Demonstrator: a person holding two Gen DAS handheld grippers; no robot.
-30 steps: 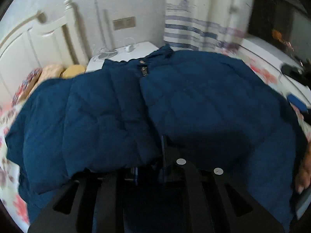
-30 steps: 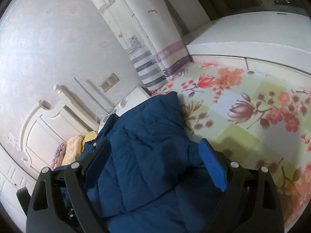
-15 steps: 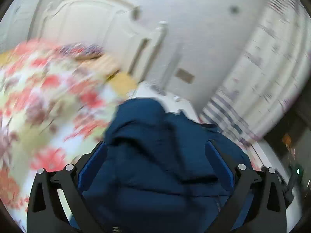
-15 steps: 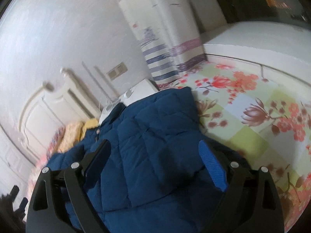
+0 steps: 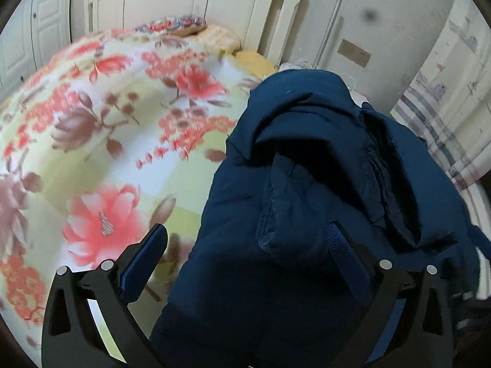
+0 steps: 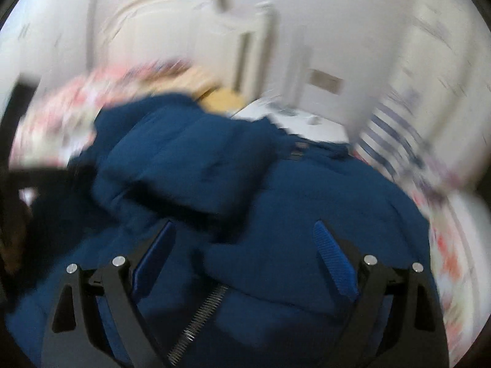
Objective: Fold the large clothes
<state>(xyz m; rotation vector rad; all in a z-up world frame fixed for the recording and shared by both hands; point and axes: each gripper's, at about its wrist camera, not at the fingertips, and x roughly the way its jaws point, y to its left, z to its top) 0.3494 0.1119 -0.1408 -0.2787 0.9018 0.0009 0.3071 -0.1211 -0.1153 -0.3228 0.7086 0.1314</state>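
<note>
In the left wrist view, the left gripper [image 5: 245, 247] has its two blue-padded fingers [image 5: 144, 263] spread wide apart, closed on nothing. A dark blue padded jacket [image 5: 322, 184] lies bunched on the bed, filling the lower right of the picture and passing between and under the fingers — one puffy fold sits in the gap, though whether it touches the pads is hard to say. To the left of the jacket the floral bedspread [image 5: 107, 128] shows bare, pink and red flowers on pale green and white. Behind it stand a white headboard [image 5: 233, 12], some pillows [image 5: 214, 35], a wall socket [image 5: 354, 52] and a striped curtain [image 5: 442, 98] at the right edge.

The right wrist view is smeared by motion blur. The right gripper [image 6: 245, 254] is likewise spread wide, its blue pads [image 6: 334, 257] well apart with only jacket fabric [image 6: 276, 184] beneath them and nothing pinched. The jacket covers most of the lower frame — a thick folded part is heaped at upper left of the pile, and a metal zipper [image 6: 196, 322] runs diagonally near the bottom. The headboard [image 6: 184, 21] and curtain [image 6: 396, 128] are blurred behind.
</note>
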